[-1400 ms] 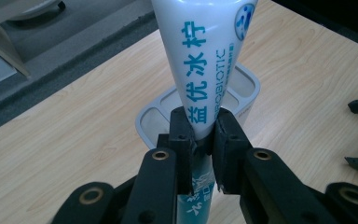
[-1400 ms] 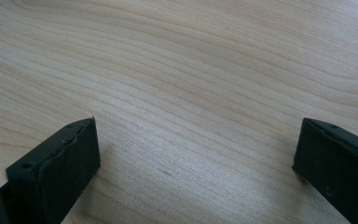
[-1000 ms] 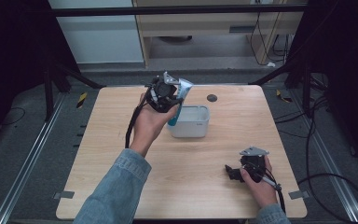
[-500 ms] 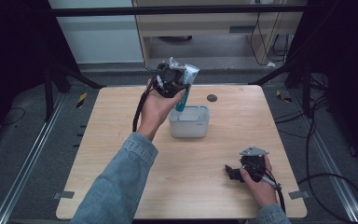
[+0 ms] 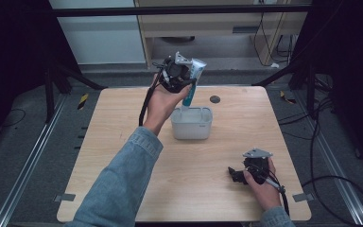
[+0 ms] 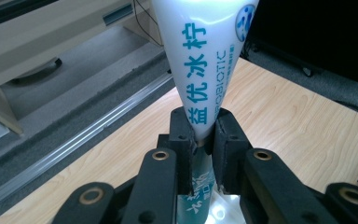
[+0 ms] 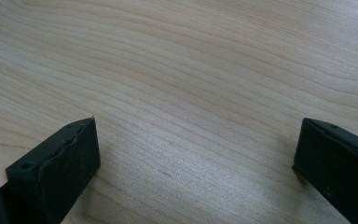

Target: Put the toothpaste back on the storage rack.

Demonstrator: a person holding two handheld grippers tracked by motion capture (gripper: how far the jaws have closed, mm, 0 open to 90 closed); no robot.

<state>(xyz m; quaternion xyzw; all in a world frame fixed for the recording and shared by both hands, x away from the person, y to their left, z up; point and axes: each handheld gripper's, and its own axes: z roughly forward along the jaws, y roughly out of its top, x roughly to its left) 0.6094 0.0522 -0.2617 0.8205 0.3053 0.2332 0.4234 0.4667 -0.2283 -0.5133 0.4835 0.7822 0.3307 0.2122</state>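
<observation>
Holding toothpaste tube (image 5: 190, 85) above white tub (image 5: 192, 124) near desk's (image 5: 123, 118) far edge, left gripper (image 6: 204, 133) fingers (image 6: 182, 130) pinching tube mid-body. Tube's lower end just above or inside tub, cannot tell. Judgement: keep pinch firm, tube near upright, move straight, avoid knocking tub rim. Right gripper (image 7: 196, 154) rests on desk, fingers spread, nothing between. Tube print: "益优冰柠", "PROBIOTIC" partly hidden

Blue denim sleeve (image 5: 123, 184), black screw-studded fingers (image 6: 182, 135)
</observation>
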